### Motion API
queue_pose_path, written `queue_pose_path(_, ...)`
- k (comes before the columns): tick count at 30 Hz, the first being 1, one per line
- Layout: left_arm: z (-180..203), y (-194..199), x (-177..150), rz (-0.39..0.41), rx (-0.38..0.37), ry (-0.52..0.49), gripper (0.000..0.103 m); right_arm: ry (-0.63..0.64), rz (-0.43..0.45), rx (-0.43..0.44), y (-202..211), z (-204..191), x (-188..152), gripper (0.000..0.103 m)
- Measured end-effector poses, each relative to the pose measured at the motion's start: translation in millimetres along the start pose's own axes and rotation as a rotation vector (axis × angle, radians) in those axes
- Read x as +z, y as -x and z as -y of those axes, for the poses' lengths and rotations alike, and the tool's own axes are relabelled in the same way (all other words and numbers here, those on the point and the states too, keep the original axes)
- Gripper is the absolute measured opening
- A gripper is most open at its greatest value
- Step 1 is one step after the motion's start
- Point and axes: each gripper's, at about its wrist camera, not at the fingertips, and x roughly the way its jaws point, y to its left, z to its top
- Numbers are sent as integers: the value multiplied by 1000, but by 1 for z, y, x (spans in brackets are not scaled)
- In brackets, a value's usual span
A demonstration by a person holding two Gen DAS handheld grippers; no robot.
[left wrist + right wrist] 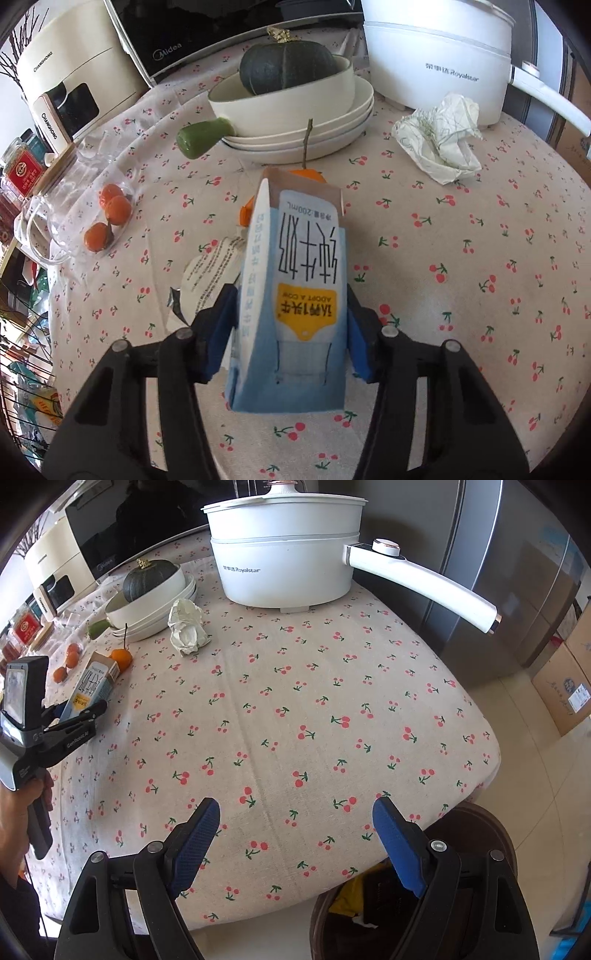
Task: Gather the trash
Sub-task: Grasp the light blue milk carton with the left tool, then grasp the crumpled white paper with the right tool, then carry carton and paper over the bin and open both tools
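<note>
In the left wrist view, at the far left edge, a glass jar (74, 206) lies on the desk (461, 277) with small oranges (110, 210) inside. At the centre, the left tongs (291, 314) are clamped on a milk carton (299, 295), blue pads pressing its two narrow sides about midway along its length. The carton is held above the cloth, its printed face up and its folded top pointing away from the camera. It looks like a light, thin-walled paper box, probably empty, so it should crush if squeezed hard; the side grip across the flat panels seems sound. Under it lies a scrap of printed wrapper (210, 269), soft and flat, likely hard to pinch off the cloth except by an edge. Behind the carton an orange fruit (306, 173) with a stem is mostly hidden. At upper right a crumpled paper (439, 144) sits near the white pot (436, 62); it looks light and springy, and any raised fold would serve as a hold.

In the right wrist view, the left tongs (79, 710) and carton (90, 681) show at the left edge, the paper (186, 627) sits upper left of centre, and the right tongs (295, 834) hang wide apart and empty over the desk's near edge. At lower right a brown bin (491, 834) stands below the desk, its contents half cut off by the tongs and hard to make out
</note>
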Motion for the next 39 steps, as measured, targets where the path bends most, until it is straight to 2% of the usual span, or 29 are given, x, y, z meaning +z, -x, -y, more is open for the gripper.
queue_pose_path(6,-20,54,-3,78,-106,79,56,10,11,-1,1,-10,1,86)
queue_pose_path(10,-51,79,-12,65,-180,227,56,5,4,37,-5,-24,5,86)
queue_pose_path(13,-72,84,-21,37,-233,338,56,-20,7,82,-14,-38,21,86)
queue_pose_path(15,-79,85,-28,18,-261,376,56,-15,16,114,-21,-50,34,86)
queue_pose_path(19,-83,88,-38,-10,-303,378,56,16,66,139,-41,-78,66,86)
queue_pose_path(24,-91,99,-42,8,-337,374,56,54,106,132,-82,-108,109,86)
queue_pose_path(30,-99,103,-43,15,-367,394,56,145,114,68,-126,-138,141,85)
queue_pose_path(33,-100,100,-43,11,-363,393,56,143,125,41,-139,-142,152,76)
queue_pose_path(37,-99,97,-43,10,-344,381,56,140,132,49,-146,-144,158,50)
queue_pose_path(39,-99,97,-44,7,-344,384,56,161,136,46,-143,-147,156,47)
